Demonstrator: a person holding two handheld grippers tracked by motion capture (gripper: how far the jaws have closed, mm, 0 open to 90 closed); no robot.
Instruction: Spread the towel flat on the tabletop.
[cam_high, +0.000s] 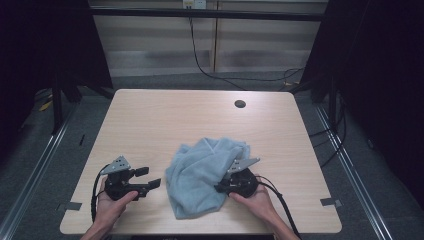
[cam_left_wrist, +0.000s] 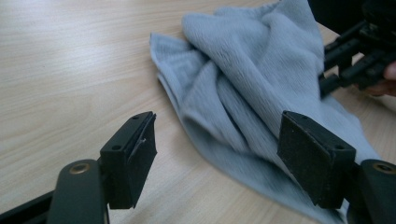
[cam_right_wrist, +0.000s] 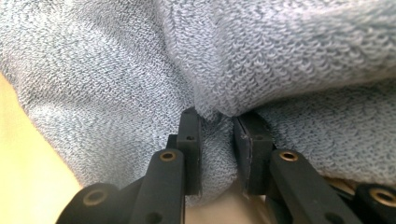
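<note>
Black jaws of the right gripper (cam_right_wrist: 217, 140) are seen nearly closed on a raised fold of the light blue terry towel (cam_right_wrist: 280, 51), with pile bunched in the narrow gap between them; in the high view this gripper (cam_high: 222, 188) sits at the towel's right edge, at about 4 o'clock on the cloth. The left gripper (cam_left_wrist: 219, 163) is held with its jaws spread wide and nothing between them, pointed at the near left hem of the towel (cam_left_wrist: 261, 88), just beside it and apart from it; from above it (cam_high: 150, 179) lies at 9 o'clock of the heap. The towel (cam_high: 205, 172) is crumpled on the front half of the pale wooden table (cam_high: 165, 115), towards 6 o'clock, and a round cable hole (cam_high: 240, 104) is seen at 1 o'clock.

Several layers may have been caught in the right pinch, so the cloth could be lifted as a lump instead of being opened. The hold looks shallow, so the fold could slip out under a pull. A single edge could be missed by the wide-open left jaws, since the hem lies flat against the wood
</note>
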